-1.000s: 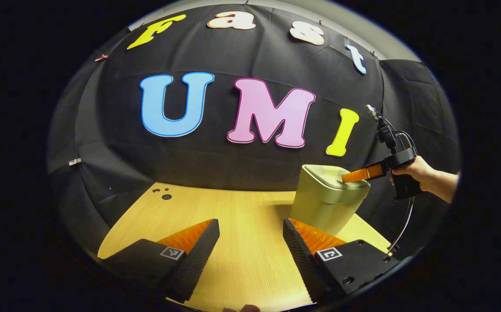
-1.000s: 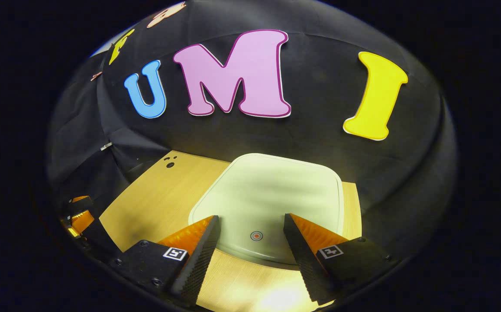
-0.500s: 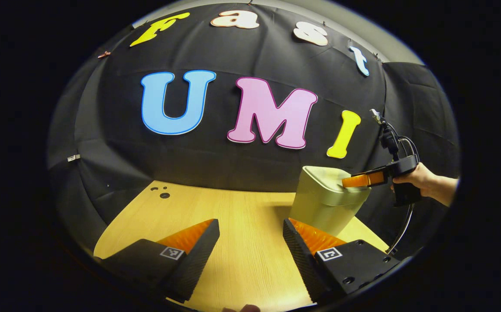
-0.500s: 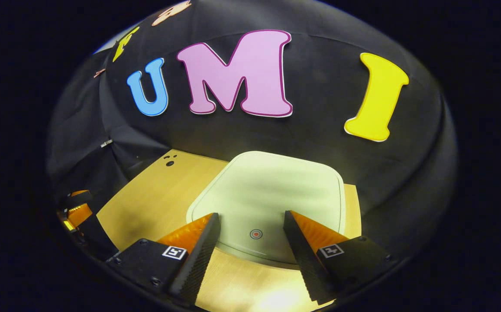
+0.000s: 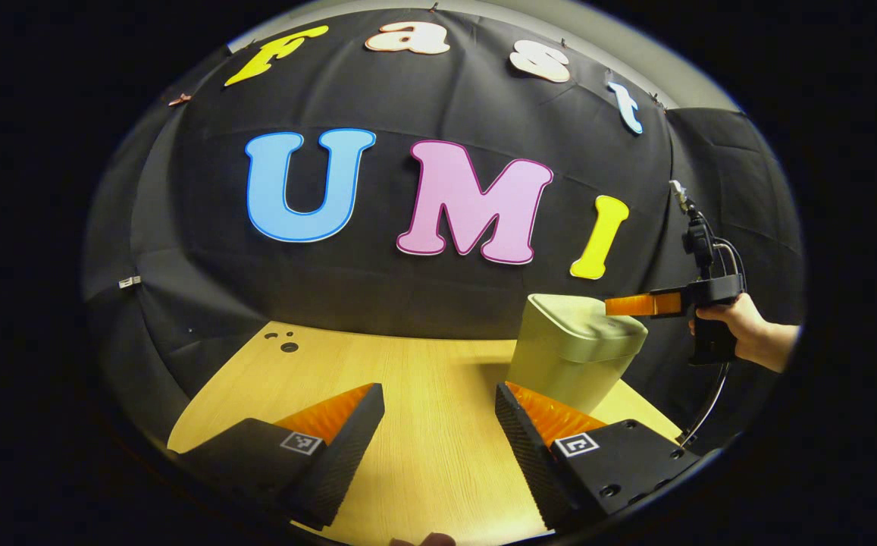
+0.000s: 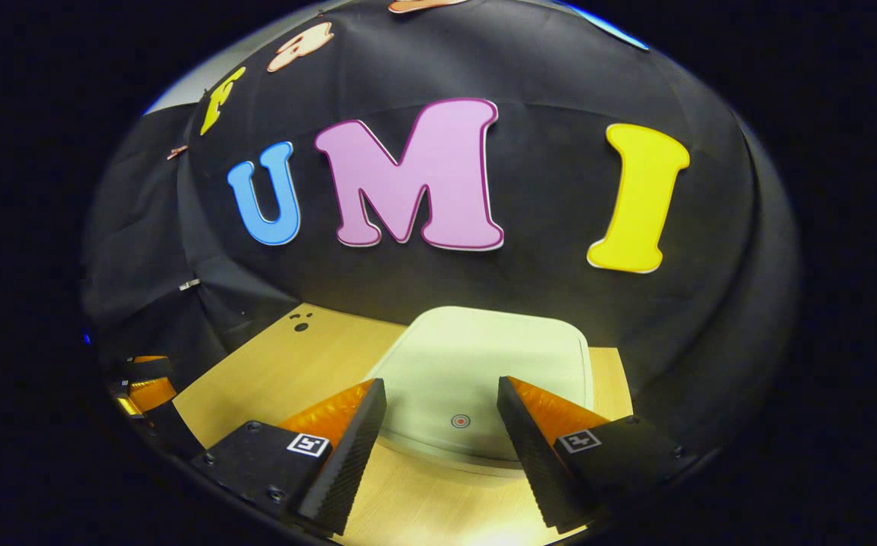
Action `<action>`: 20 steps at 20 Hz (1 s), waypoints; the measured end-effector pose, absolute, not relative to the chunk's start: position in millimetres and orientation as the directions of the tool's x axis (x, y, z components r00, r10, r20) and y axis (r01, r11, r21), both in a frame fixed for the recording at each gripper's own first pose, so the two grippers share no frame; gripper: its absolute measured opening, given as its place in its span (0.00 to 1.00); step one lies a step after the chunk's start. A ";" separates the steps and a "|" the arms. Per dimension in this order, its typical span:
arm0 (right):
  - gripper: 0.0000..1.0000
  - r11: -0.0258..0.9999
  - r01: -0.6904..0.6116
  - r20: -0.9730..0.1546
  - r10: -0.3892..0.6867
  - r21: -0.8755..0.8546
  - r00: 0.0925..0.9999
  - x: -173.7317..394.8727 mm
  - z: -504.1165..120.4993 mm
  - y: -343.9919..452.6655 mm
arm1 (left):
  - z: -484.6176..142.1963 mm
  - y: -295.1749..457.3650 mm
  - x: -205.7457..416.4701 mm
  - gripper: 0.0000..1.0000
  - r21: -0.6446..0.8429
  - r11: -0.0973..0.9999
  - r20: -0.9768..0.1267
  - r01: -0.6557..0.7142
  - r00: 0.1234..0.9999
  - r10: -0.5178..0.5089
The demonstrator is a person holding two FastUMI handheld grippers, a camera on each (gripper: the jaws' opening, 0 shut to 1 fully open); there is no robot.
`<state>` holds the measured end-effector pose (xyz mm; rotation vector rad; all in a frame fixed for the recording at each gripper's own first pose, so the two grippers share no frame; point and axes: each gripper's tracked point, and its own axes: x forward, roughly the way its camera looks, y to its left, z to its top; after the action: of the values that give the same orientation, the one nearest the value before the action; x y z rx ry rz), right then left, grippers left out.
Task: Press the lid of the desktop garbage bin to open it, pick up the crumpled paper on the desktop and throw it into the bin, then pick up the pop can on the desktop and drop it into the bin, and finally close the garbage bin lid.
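Right claw: your right claw [image 6: 442, 447] is spread wide with nothing between its fingers; it hangs just above the near edge of the bin lid [image 6: 483, 356], apart from it.
Where the lid lies: directly ahead of and below the right claw, flat and closed on the garbage bin [image 5: 571, 360], which stands on the far right part of the tabletop [image 5: 408, 394].
Key relation: a small round red mark [image 6: 459, 420] on the lid sits between your two fingers, near the lid's front edge; judging by this, a short downward push lands there.
Seen from the side: in the left gripper view the right claw [image 5: 639, 305] points level over the lid's right rim, held by a hand [image 5: 741, 322].
Left claw: your left claw [image 5: 438, 447] is also spread and empty, low over bare tabletop, well left of the bin.
Nearer hand: the right one.
Paper and can: I cannot tell where they are.
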<state>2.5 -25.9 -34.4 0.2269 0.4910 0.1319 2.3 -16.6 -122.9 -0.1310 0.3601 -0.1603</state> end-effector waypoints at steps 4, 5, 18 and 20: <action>0.93 0.963 -0.103 -0.404 0.201 0.250 0.893 -14.2 -12.2 -8.4 | -120.4 -12.0 -0.1 0.95 -0.147 0.982 -0.334 0.120 0.928 -0.164; 0.93 0.959 -0.114 -0.389 0.211 0.258 0.897 -18.2 -6.0 -2.7 | -121.2 -11.4 -1.0 0.95 -0.142 0.983 -0.336 0.118 0.928 -0.160; 0.93 0.903 -0.329 -0.247 0.397 0.277 0.884 -73.5 26.8 81.3 | -121.8 16.4 -3.4 0.95 -0.091 0.996 -0.354 0.014 0.934 -0.045; 0.93 0.909 -0.339 -0.258 0.398 0.245 0.881 -73.4 18.2 82.7 | -120.9 18.2 -4.4 0.95 -0.084 0.996 -0.351 -0.001 0.936 -0.028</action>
<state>-73.4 82.7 18.2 0.1958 0.3089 0.3860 -4.4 18.2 -120.9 -0.0839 0.3597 -0.0138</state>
